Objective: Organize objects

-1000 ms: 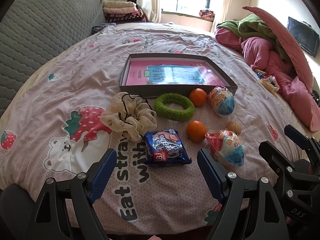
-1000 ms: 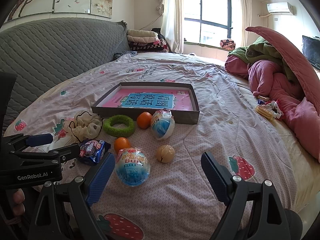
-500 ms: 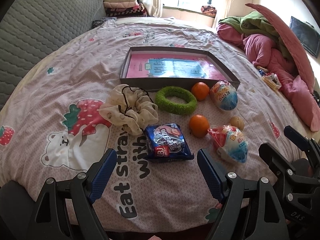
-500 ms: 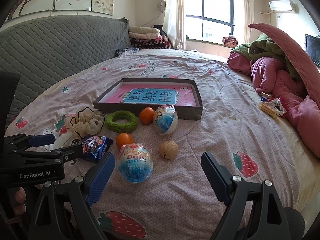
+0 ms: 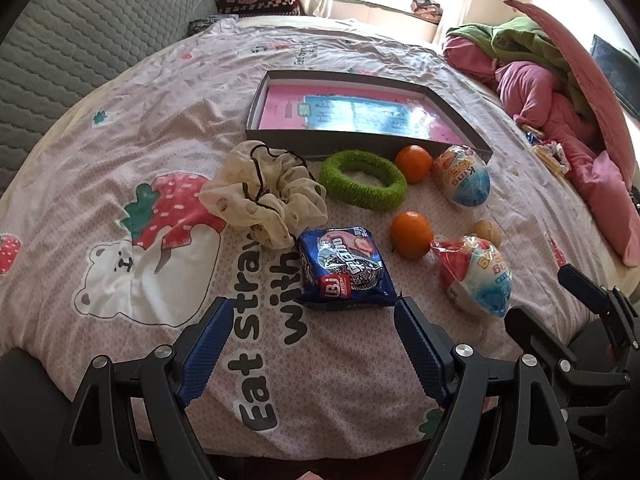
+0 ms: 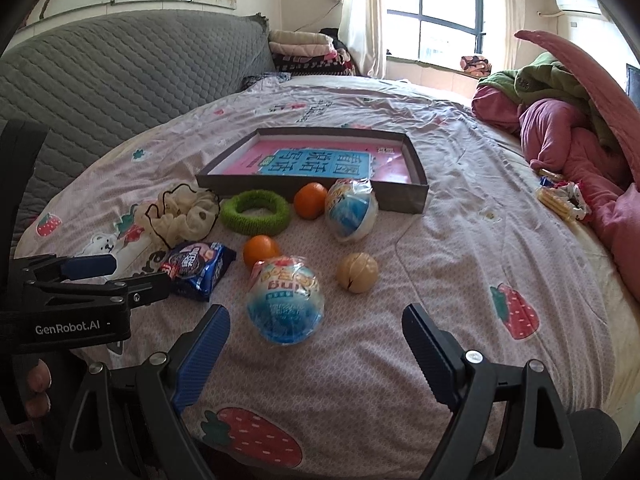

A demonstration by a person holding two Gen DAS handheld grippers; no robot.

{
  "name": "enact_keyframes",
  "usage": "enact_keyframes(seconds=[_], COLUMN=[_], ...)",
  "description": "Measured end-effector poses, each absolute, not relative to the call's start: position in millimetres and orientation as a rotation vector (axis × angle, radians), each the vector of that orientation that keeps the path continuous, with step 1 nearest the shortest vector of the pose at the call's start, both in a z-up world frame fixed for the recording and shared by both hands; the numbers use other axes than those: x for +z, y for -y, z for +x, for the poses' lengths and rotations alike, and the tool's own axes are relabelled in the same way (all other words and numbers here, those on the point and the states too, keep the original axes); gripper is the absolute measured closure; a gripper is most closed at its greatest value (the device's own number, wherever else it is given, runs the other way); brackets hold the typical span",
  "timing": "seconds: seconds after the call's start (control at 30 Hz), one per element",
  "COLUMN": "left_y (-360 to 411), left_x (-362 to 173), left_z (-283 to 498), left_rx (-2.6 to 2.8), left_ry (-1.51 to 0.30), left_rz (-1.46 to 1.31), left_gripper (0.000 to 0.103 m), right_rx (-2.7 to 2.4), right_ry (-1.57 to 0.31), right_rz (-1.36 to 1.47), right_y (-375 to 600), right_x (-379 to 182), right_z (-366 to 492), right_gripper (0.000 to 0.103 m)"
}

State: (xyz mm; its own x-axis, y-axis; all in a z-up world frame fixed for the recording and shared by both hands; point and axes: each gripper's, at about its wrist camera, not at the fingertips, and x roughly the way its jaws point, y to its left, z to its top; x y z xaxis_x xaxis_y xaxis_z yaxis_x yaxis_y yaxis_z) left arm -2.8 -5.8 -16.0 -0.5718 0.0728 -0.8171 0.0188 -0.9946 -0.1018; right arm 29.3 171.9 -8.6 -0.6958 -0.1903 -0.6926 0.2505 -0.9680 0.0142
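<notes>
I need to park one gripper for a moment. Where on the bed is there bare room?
Bare sheet lies right of the walnut and grey box, toward the pink quilts. Also left of the cream scrunchie. Crowded: between box front and cookie packet, with oranges, green ring and wrapped toy eggs.

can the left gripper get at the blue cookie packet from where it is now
Probably yes: the left gripper is open, the blue cookie packet lies just ahead between its jaws, and only bare bedspread lies between them.

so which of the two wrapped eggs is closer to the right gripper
The wrapped egg beside the walnut-like ball, just ahead of the open right gripper. The other egg lies farther off, against the grey box.
</notes>
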Motion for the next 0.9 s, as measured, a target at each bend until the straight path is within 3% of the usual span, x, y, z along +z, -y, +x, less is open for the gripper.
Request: enact_keyframes(seconds=[0.9], left_y=[-10.3], left_x=[-37.2], left_z=[-46.8], left_rx=[2.756], left_ry=[0.175], left_rz=[-1.569], left_gripper=[0.020], right_rx=[-2.673], right_ry=[-0.139], right_rz=[1.110], right_y=[-157.7], right_x=[-30.6], right_z=[12.5], right_gripper=[0.015])
